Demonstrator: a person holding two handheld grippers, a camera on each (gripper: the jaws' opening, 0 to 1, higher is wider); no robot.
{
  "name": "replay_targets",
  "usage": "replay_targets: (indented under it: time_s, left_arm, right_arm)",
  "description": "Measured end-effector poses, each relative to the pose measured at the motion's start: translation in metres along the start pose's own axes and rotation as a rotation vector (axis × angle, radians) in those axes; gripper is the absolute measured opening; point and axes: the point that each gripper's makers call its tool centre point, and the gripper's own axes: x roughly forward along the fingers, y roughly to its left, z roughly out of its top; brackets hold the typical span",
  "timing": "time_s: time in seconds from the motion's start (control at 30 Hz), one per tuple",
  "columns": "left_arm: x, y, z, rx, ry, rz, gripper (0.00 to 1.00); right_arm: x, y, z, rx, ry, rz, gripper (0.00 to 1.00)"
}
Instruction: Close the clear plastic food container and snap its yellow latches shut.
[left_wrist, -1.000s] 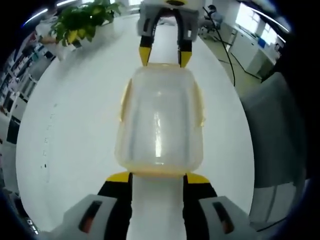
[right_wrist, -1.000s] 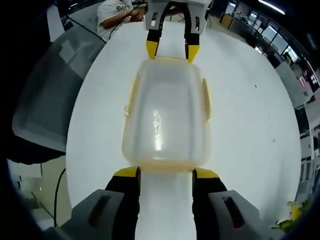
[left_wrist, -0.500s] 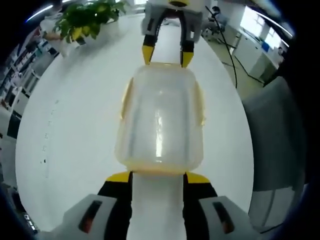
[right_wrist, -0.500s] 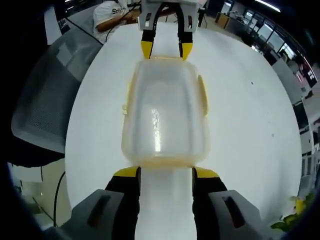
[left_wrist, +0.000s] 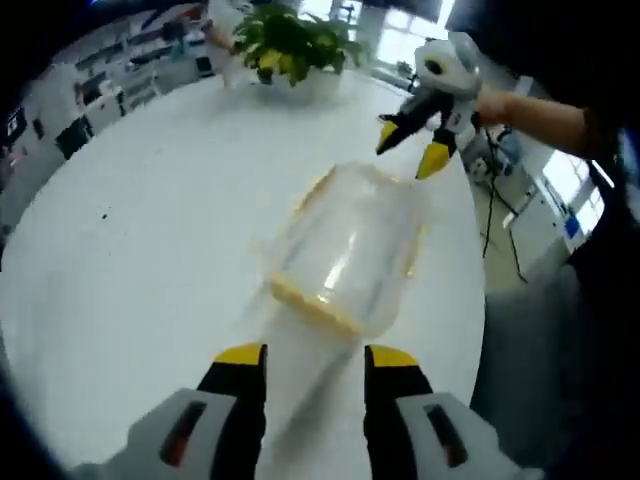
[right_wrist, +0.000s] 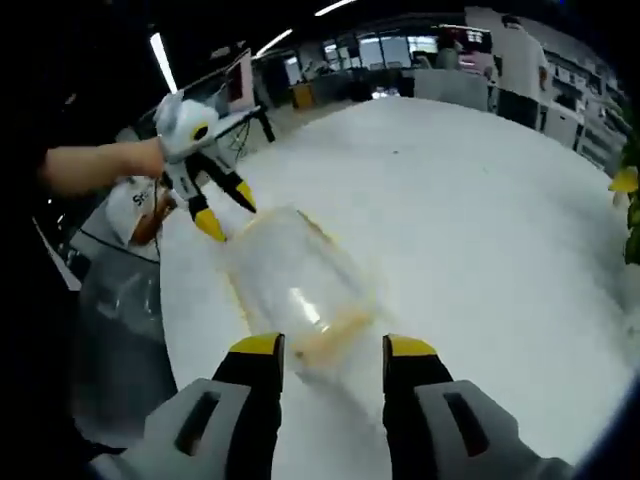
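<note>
The clear plastic container (left_wrist: 345, 250) with yellow trim lies on the white round table (left_wrist: 150, 230), blurred by motion. Its lid looks down; I cannot tell how the latches stand. My left gripper (left_wrist: 315, 360) is open, a little short of the container's near end and touching nothing. Beyond the far end hangs my right gripper (left_wrist: 410, 148), open, in a hand. In the right gripper view the container (right_wrist: 295, 285) lies just ahead of the open right gripper (right_wrist: 333, 350). The left gripper (right_wrist: 228, 210) hovers open off its far left corner.
A potted green plant (left_wrist: 290, 40) stands at the table's far side, and its leaves (right_wrist: 630, 200) show at the right edge. A grey mesh chair (right_wrist: 120, 340) stands beside the table edge, with a person in a white shirt (right_wrist: 135, 205) behind it.
Both cameras have swung sharply, so the container now lies diagonally in both views. Each gripper has come away from the container's end and now hangs off to one side.
</note>
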Motion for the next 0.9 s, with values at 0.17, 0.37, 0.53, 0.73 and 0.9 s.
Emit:
replay_targets:
  time_s: [0.17,0.37,0.53,0.73,0.9]
  left_arm:
    - [-0.004,0.003,0.018,-0.266,-0.194,0.010,0.32]
    - [0.006,0.002,0.010,-0.308,-0.176,0.042,0.33]
    - [0.012,-0.002,0.010,-0.310,-0.169,0.059,0.33]
    - [0.021,-0.012,0.008,-0.304,-0.148,0.043,0.28]
    - [0.022,-0.011,0.011,-0.263,-0.165,0.077,0.26]
  right_arm:
    - [0.004,0.006,0.000,0.129,-0.069,-0.017,0.35]
    - [0.010,0.012,0.000,0.155,-0.068,-0.038,0.32]
    - [0.012,0.007,-0.002,0.162,-0.053,-0.041,0.29]
    - [0.016,0.010,-0.006,0.134,-0.026,-0.050,0.27]
    - [0.018,0.012,-0.006,0.106,-0.016,-0.040,0.22]
